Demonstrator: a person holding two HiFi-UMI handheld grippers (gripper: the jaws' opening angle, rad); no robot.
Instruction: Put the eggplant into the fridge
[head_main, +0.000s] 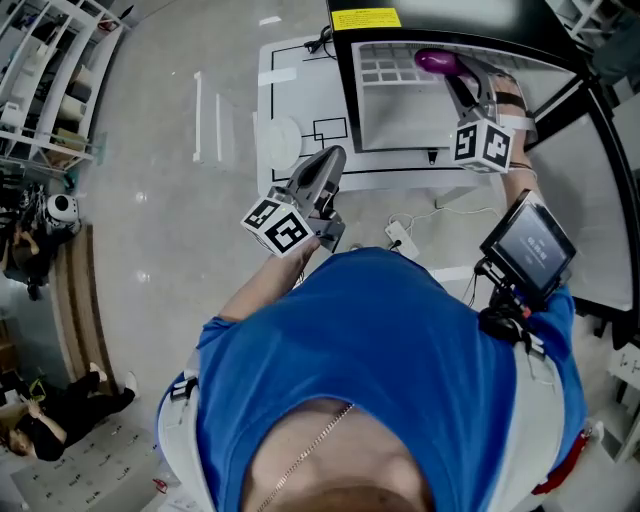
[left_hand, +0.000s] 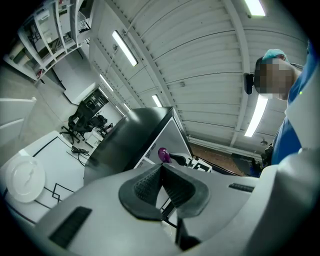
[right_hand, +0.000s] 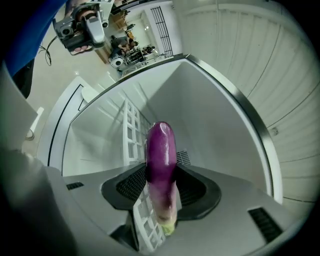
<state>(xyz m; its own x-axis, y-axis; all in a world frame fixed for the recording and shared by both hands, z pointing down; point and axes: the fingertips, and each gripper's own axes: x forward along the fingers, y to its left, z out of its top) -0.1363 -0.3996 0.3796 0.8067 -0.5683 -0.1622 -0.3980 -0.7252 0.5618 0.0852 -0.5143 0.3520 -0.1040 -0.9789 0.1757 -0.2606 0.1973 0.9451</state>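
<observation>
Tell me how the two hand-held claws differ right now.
The right gripper is clamped on the eggplant; the left gripper has its jaws shut on nothing. The right gripper reaches into the open fridge, while the left gripper hangs outside it, near the person's body. Both have the same grey ridged jaws, and each carries a marker cube.

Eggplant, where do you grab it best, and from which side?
Around its middle, jaws squeezing across the narrow width, coming from the green stem end. The eggplant is long and slim, and the right gripper holds it just so.
</observation>
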